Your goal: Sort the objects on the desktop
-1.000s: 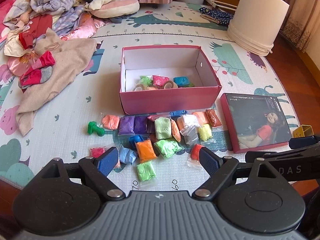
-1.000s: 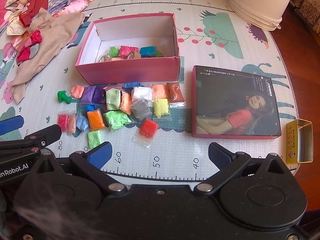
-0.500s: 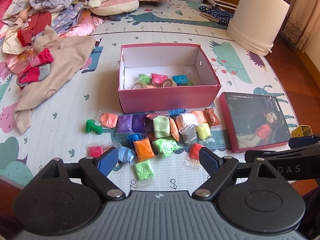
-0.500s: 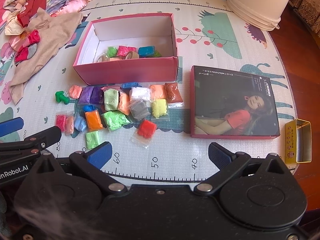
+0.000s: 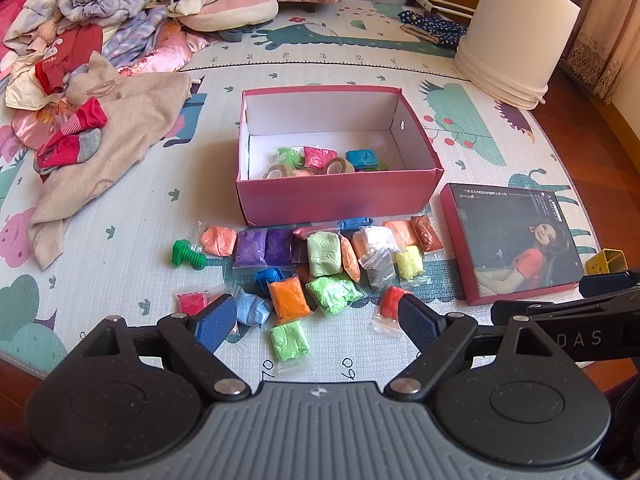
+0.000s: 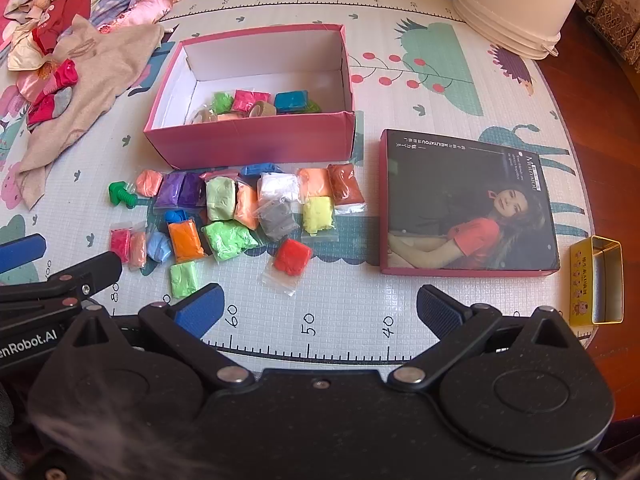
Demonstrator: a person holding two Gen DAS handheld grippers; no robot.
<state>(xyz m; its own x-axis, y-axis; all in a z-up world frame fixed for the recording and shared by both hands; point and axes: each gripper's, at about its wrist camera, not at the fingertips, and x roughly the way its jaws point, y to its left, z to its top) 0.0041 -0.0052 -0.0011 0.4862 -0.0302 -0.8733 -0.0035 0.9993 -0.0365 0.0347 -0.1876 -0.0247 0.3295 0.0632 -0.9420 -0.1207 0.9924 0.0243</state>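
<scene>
Change: both cameras sit slightly nearer the clay bags than a second ago; nothing on the mat has shifted.
Left hand-held gripper (image 5: 314, 320): released, jaws spread, empty, hovering over the nearest bags.
Right hand-held gripper (image 6: 318, 310): released, empty, near the red bag (image 6: 292, 258).
Clay bags (image 5: 320, 264): loose cluster just in front of the pink box (image 5: 340, 196), which already contains a few.
Handling: probably light, soft, squashy; slick plastic film, so pinch across the clay lump, not the empty flap.
Green bolt (image 5: 186, 254): rigid, left of the cluster.
Surface: foam play mat (image 5: 132, 216) on the floor, textured.
Room: clothes pile (image 5: 80, 60) left, lid (image 5: 512, 240) right.
</scene>
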